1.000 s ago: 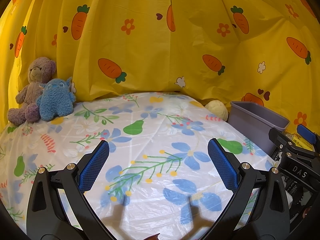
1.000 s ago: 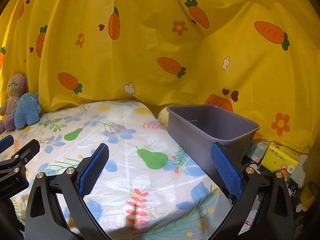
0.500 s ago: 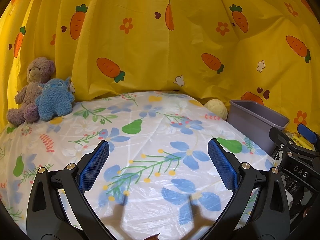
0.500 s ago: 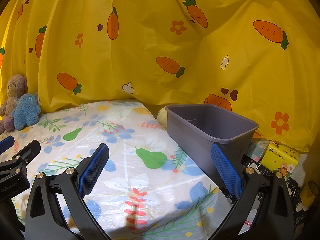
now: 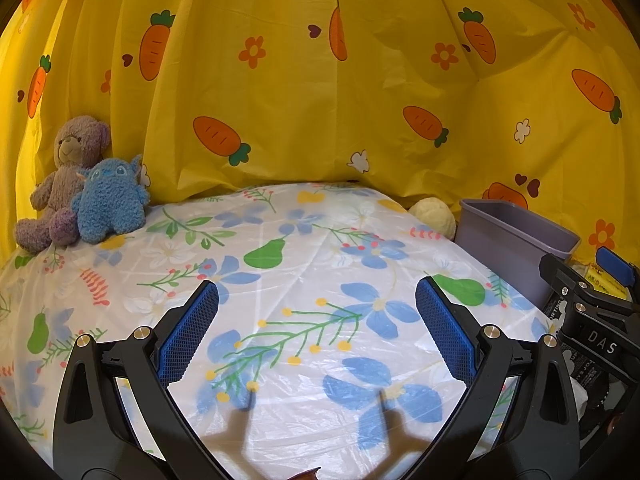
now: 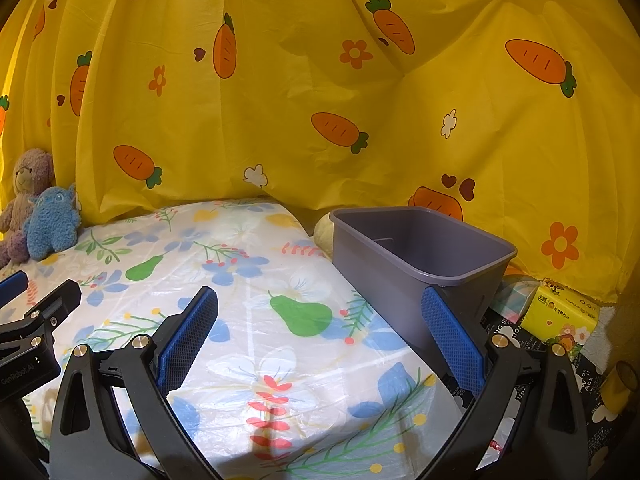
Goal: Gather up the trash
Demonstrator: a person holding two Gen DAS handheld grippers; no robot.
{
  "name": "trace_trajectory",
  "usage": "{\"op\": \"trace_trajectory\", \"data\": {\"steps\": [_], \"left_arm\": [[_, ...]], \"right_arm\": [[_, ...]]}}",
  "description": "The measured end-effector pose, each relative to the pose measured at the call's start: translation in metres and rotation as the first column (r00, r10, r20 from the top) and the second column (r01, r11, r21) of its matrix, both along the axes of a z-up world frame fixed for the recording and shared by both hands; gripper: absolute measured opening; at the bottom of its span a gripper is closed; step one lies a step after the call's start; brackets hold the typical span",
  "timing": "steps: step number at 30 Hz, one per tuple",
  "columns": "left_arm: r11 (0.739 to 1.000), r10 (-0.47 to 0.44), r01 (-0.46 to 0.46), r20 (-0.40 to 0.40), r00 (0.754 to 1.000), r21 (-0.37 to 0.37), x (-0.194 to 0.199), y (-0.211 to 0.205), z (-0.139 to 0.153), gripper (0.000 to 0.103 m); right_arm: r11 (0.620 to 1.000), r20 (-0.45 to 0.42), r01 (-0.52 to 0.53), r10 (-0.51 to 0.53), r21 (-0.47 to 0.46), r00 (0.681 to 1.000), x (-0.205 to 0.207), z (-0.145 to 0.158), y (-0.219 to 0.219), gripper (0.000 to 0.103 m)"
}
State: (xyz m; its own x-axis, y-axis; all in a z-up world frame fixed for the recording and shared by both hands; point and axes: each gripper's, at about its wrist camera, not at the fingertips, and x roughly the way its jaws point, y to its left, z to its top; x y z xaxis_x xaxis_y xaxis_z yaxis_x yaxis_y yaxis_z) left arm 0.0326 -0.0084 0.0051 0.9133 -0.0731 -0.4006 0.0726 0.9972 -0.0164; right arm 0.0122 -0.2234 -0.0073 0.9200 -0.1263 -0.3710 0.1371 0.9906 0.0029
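A bed [image 5: 320, 264] is lying under a glossy floral plastic sheet [image 6: 248, 320]; a brown teddy bear [image 5: 60, 176] and a blue plush toy [image 5: 108, 204] are sitting touching at its far left corner; a cream plush ball [image 5: 434, 212] is resting at its far right edge.

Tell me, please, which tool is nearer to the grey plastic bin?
Right. The right tool hovers open beside the grey plastic bin, one finger overlapping its near corner. The left tool hovers open over the mid-table, the bin off to its right.
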Motion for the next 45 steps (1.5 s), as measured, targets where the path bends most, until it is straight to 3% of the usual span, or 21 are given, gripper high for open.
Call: {"op": "trace_trajectory", "data": {"steps": [29,35,45], "left_arm": [[1.0,0.001,-0.002,0.025,1.0,0.014,-0.004,0.002,0.008,0.097],[1.0,-0.001,0.001,0.016,1.0,0.008,0.0,0.006,0.009,0.078],[1.0,-0.002,0.002,0.011,1.0,0.001,0.003,0.01,0.008,0.077]], "right_arm": [[1.0,0.0,-0.001,0.001,0.001,1.0,0.001,0.0,0.003,0.098],[1.0,-0.004,-0.003,0.003,0.003,1.0,0.003,0.0,0.003,0.098],[1.0,-0.004,-0.006,0.006,0.004,1.0,0.003,0.0,0.002,0.098]]}}
